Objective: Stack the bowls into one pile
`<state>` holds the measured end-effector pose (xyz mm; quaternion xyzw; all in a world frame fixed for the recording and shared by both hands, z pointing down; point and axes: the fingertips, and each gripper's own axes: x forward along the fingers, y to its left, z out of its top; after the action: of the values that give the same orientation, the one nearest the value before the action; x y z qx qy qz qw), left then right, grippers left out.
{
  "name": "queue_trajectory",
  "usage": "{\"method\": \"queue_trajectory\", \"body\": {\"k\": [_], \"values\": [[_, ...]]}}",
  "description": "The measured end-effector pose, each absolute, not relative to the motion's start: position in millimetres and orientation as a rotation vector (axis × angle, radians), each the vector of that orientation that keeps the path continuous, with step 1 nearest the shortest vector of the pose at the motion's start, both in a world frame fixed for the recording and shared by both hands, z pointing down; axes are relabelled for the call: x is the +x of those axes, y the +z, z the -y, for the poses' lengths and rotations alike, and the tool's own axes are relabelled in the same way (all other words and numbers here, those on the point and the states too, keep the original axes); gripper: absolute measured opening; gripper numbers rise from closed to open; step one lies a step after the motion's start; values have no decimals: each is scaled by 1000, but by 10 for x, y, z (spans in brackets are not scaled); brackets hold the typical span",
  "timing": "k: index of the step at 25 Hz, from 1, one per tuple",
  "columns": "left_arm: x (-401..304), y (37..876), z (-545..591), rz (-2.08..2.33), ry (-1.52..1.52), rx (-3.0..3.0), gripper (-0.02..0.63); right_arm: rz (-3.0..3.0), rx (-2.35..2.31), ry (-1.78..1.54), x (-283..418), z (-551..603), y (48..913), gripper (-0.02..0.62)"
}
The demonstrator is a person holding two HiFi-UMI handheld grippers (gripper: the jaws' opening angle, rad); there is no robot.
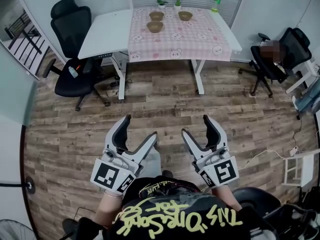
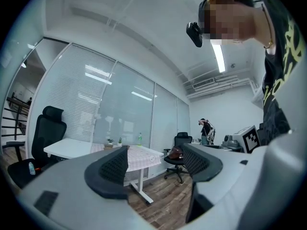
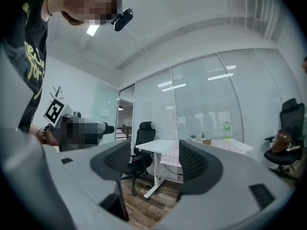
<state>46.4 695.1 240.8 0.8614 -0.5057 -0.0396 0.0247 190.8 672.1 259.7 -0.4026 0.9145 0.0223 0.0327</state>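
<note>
Left hand-held gripper [image 1: 140, 126]: jaws stand wide apart with nothing between them; it is held level, low in front of the person, aimed at the bench [image 1: 105, 34].
Right hand-held gripper [image 1: 195, 125]: also wide open and empty, level, alongside the left one.
Gap to the work: a stretch of wooden floor [image 1: 165, 99] lies between both grippers and the bench, so nothing is within reach yet.
Bowls: three brown bowls sit apart on the pink checked cloth [image 1: 200, 44], none nested. The far-left bowl [image 1: 156, 15] and the far-right bowl [image 1: 185, 15] are side by side; the near bowl [image 1: 155, 26] sits just in front of the far-left one.
Clutter: two small potted plants [image 1: 161, 3] and a green bottle [image 1: 216, 1] stand at the back edge, behind the bowls.
Step in hand: judged to be the approach; stacking has not begun.
Doing it well: close in squarely on the cloth-covered end and keep the jaws open. Probably take the far-right bowl by its rim first, since it stands alone, and lower it centred into a neighbour. One gripper could steady the receiving bowl.
Risk: a rim pinch may tilt the bowl, and reaching deep could knock the plants.
</note>
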Motion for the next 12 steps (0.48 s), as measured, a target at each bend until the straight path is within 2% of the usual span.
{"method": "queue_trajectory", "body": {"k": [12], "values": [[258,2506,-5893,1476,-133,2727,360,-2775,-1360,61,1759,-5815,2646,296]]}}
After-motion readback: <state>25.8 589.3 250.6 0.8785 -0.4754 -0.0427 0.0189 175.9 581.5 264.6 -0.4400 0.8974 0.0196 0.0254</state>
